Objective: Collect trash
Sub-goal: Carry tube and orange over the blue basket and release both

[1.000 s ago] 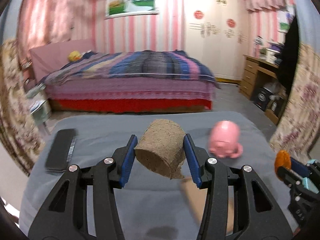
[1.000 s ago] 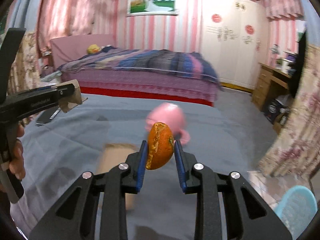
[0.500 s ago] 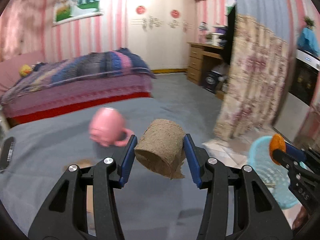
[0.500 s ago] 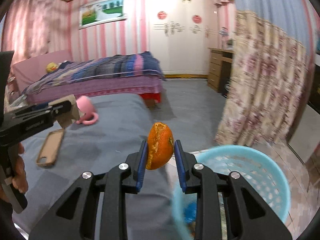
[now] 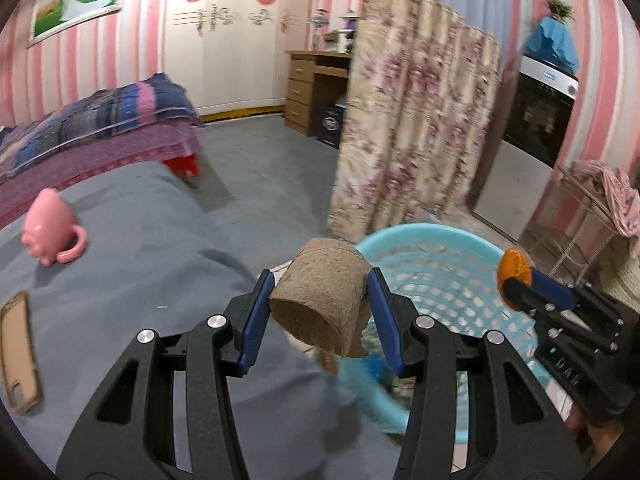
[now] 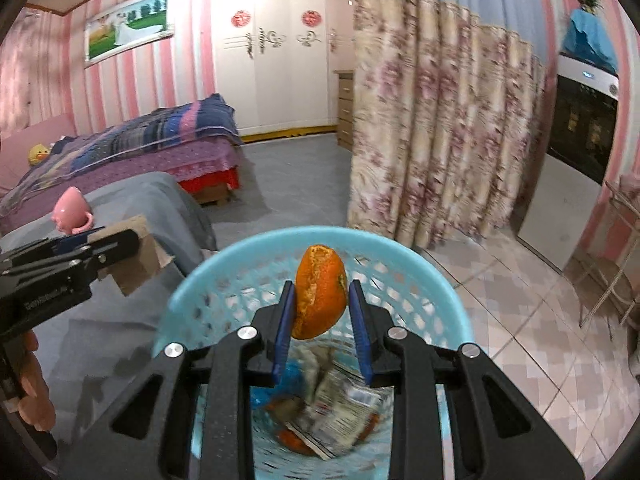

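Note:
My left gripper [image 5: 320, 292] is shut on a brown cardboard roll [image 5: 320, 300] and holds it over the near rim of a light blue trash basket [image 5: 452, 248]. My right gripper [image 6: 322, 300] is shut on an orange peel [image 6: 320, 292] and holds it above the basket's opening [image 6: 240, 264]. Wrappers and more peel [image 6: 332, 412] lie in the basket's bottom. The right gripper with the peel [image 5: 514, 270] shows at the right of the left wrist view. The left gripper with the roll [image 6: 140, 256] shows at the left of the right wrist view.
A grey-covered table [image 5: 132, 264] holds a pink mug [image 5: 52, 232] and a tan phone case [image 5: 18, 352]. A floral curtain [image 5: 412, 120] hangs behind the basket. A bed [image 6: 132, 148], a wardrobe, a desk and a tiled floor [image 6: 540, 320] lie around.
Both grippers have swung right from above the table to the blue basket, each still holding its item. The mug and phone case now lie far left.

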{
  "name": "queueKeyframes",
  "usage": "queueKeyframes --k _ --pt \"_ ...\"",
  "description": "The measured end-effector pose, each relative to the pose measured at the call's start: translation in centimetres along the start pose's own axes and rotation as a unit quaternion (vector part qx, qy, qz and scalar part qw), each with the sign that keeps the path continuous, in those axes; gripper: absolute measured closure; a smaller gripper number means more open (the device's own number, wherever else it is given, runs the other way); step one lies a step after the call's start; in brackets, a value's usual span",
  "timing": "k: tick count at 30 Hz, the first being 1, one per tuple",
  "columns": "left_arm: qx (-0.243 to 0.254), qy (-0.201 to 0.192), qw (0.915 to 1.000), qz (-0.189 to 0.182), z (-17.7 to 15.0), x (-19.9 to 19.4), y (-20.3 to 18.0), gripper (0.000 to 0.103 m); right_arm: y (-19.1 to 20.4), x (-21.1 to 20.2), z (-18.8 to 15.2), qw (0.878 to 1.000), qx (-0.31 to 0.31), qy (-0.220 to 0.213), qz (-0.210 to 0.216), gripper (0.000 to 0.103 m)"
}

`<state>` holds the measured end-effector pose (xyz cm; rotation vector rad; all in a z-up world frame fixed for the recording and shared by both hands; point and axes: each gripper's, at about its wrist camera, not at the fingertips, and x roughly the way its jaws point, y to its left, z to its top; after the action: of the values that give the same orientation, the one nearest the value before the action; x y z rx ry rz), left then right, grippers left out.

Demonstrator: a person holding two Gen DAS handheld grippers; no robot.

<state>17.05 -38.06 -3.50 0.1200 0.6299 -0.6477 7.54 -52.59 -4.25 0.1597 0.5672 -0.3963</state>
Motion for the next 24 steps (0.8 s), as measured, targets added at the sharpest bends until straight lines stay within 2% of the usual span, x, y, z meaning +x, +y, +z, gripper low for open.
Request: queueKeyframes --k 3,6,8,9,10,14,16,19,24 --pt "0.02 0.003 0.9997 -0.015 -0.2 0.6 -2.4 0.056 -1.3 0.0 -0.6 1.0 0.006 0.006 -0.011 0.075" --pt "0.037 0.006 0.9989 -0.029 0.1 0.9 -4.2 0.051 -2.8 -0.1 -0.8 1.0 0.019 0.006 -0.02 0.075" --pt "0.047 -0.001 0.9987 -0.019 0.2 0.7 -4.9 0.036 -3.4 -0.1 -0.7 0.999 0.024 0.005 -0.024 0.075" --pt "0.047 -0.005 0.9988 -0.012 0.3 0.5 -4.8 0.023 -3.5 -0.1 -0.7 0.999 0.025 0.004 -0.025 0.075" --pt "0.044 -0.011 0.999 -0.005 0.4 0.3 -4.5 0.019 -3.6 0.0 -0.7 0.999 0.027 0.004 -0.026 0.075" --pt "0.031 -0.017 0.9993 0.013 1.0 -0.5 -2.6 0.017 -3.7 0.1 -0.7 0.999 0.028 0.004 -0.025 0.075" --pt "0.029 -0.028 0.9986 0.035 1.3 -1.1 -1.7 0.01 -3.5 0.4 -0.9 0.999 0.029 0.006 -0.023 0.075" --pt "0.027 -0.034 0.9974 0.058 1.4 -1.9 0.0 0.008 -2.8 0.8 -1.0 0.999 0.03 0.011 -0.018 0.075" --pt "0.014 -0.038 0.9963 0.076 1.8 -2.9 2.6 0.006 -1.5 1.6 -0.6 0.999 0.03 0.007 -0.015 0.075"
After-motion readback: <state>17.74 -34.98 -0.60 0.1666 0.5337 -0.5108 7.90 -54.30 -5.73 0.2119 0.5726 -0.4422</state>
